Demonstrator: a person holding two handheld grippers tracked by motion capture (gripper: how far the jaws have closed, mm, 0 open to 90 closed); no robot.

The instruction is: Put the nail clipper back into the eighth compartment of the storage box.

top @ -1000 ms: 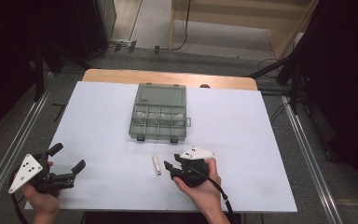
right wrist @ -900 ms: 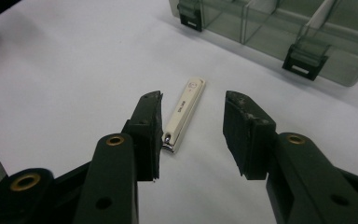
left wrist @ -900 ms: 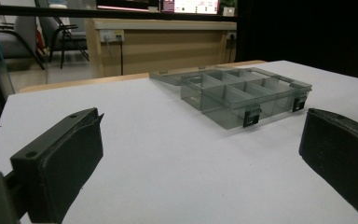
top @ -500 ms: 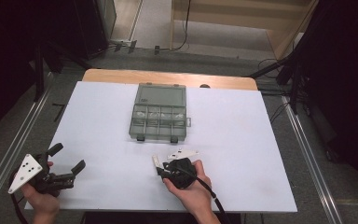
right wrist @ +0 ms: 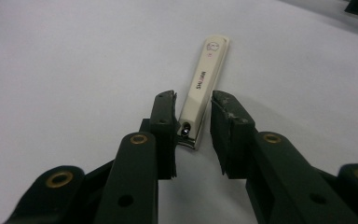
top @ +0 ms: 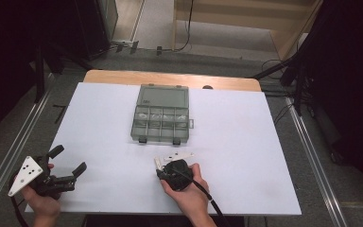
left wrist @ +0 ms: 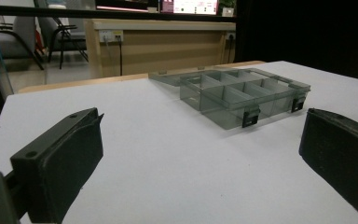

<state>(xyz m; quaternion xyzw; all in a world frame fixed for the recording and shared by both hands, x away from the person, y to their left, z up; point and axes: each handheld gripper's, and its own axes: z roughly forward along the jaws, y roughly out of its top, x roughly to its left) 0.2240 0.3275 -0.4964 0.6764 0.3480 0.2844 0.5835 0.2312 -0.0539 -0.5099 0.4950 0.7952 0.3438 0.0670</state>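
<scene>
Where the right tongs (right wrist: pixel 192 126) straddle it, the nail clipper (right wrist: pixel 204 79) points lengthwise away.

Your left hand (top: pixel 42 201) holds the left gripper (top: pixel 68 168) low at the near left with its jaws spread wide, while your right hand (top: pixel 186 191) holds the right gripper (right wrist: pixel 193 116) near the middle, jaws narrowly parted.

— What's on the worktop (top: pixel 246 142)?
— One compartment box (top: pixel 162 114), lid open, and one nail clipper (right wrist: pixel 206 79).
— And hand-held grippers?
— Two: left hand-held gripper (top: pixel 66 164), right hand-held gripper (right wrist: pixel 193 133).
</scene>
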